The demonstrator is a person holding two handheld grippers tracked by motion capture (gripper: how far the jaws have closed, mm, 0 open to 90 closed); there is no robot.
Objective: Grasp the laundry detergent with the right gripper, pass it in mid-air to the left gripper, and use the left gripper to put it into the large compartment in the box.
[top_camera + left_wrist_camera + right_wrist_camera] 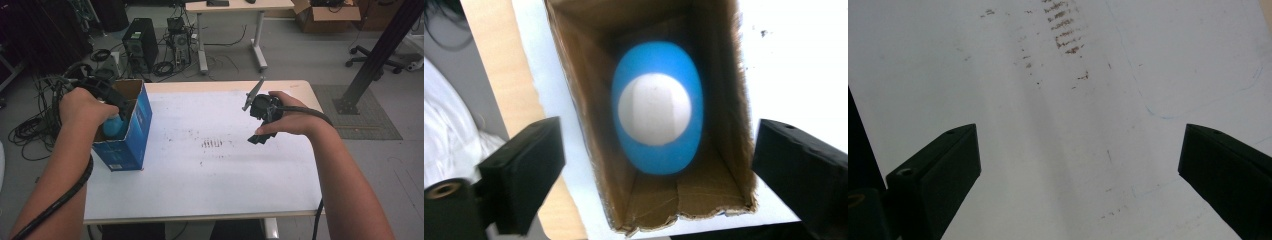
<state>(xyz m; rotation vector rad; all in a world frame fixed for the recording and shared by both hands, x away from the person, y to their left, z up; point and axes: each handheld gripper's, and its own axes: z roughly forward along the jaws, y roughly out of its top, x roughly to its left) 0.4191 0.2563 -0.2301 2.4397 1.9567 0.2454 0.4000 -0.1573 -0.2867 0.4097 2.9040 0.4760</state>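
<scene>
Apparently the blue-and-white bottle [658, 116] stood inside the open blue carton [131, 131] at the bench's [215, 180] left edge; the left claw [656, 165] hung released above it, the right claw [1078, 170] gaped idle over bare bench; snagging the carton's rim could tip everything floorward.

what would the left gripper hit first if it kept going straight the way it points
Most likely the blue bottle standing inside the open box: the left gripper looks straight down at its white cap, jaws open. Depth is unclear.
</scene>
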